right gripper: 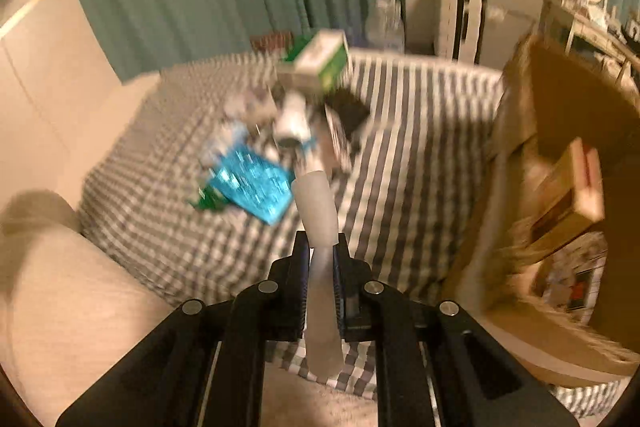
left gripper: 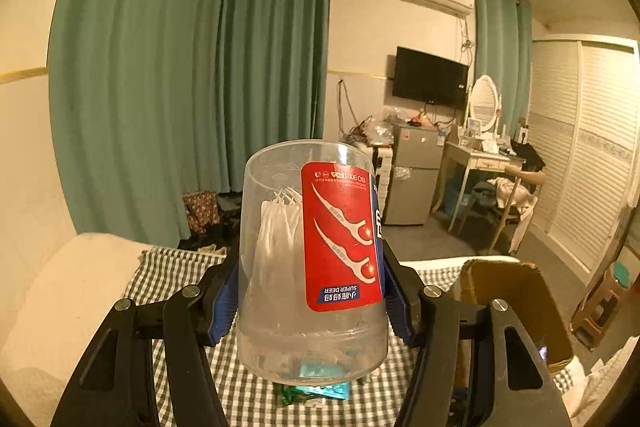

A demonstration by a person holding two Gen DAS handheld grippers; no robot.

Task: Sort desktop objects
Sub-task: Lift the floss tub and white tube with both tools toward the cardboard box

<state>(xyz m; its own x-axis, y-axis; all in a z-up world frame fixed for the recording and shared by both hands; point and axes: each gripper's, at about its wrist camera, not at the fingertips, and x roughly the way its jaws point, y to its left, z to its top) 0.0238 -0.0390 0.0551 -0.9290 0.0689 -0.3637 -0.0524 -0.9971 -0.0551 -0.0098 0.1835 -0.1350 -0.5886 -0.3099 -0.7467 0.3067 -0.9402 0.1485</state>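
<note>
My left gripper (left gripper: 312, 267) is shut on a clear plastic jar of white floss picks (left gripper: 280, 227), gripped by its sides. The jar hangs upside down above the checked cloth (left gripper: 180, 275), its red label facing me. In the blurred right wrist view, my right gripper (right gripper: 321, 243) is shut on a pale frosted tube-shaped thing (right gripper: 316, 203) that sticks out forward and back between the fingers. Ahead of it on the cloth (right gripper: 400, 147) lie a shiny blue packet (right gripper: 252, 187), a white cylinder (right gripper: 290, 123), a black item (right gripper: 348, 107) and a green-and-white box (right gripper: 320, 61).
An open cardboard box (right gripper: 560, 147) stands at the right of the cloth with items inside; its flap (left gripper: 512, 299) also shows in the left wrist view. A cream cushion (right gripper: 80, 287) borders the cloth on the left. Teal curtains (left gripper: 160, 87) hang behind.
</note>
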